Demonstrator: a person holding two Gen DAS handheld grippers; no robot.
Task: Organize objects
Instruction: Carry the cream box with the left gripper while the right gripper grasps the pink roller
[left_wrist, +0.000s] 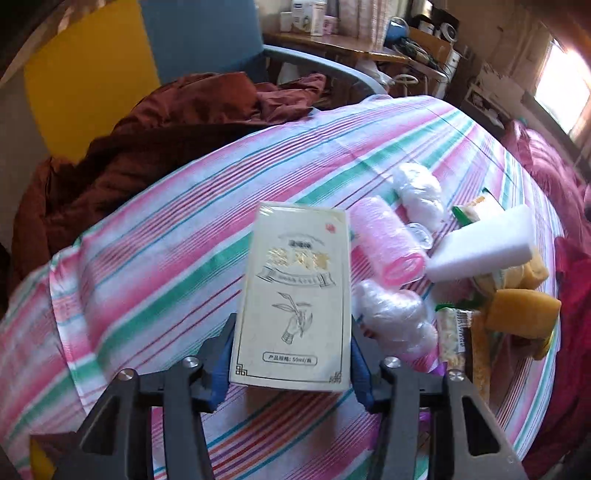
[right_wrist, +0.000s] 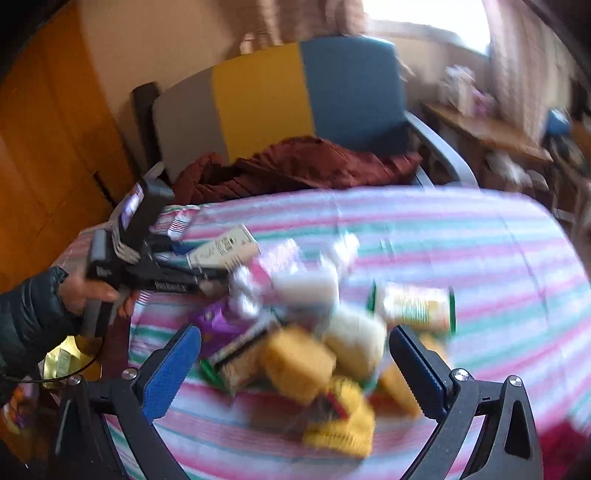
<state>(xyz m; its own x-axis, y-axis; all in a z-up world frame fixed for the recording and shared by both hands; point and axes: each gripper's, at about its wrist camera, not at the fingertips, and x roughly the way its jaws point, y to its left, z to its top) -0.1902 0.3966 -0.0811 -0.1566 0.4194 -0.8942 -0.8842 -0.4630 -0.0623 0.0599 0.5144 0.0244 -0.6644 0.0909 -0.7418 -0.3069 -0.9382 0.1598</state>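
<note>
My left gripper (left_wrist: 291, 354) is shut on a cream carton box (left_wrist: 293, 295) with a hand-and-leaf drawing, holding it above the striped bedsheet (left_wrist: 166, 236). To its right lies a pile: a pink hair roller (left_wrist: 388, 240), clear plastic wads (left_wrist: 421, 192), a white sponge block (left_wrist: 484, 243), yellow sponges (left_wrist: 521, 310) and snack packets (left_wrist: 452, 336). My right gripper (right_wrist: 295, 365) is open, over the same pile, blurred, with a yellow sponge (right_wrist: 295, 365) between its fingers. The left gripper with the box (right_wrist: 221, 251) shows at the left of the right wrist view.
A dark red jacket (left_wrist: 147, 140) lies heaped at the bed's far edge before a grey, yellow and blue chair (right_wrist: 277, 99). A cluttered wooden desk (left_wrist: 332, 44) stands behind. A red quilt (left_wrist: 554, 177) lies at the right. A wooden wardrobe (right_wrist: 44, 147) is on the left.
</note>
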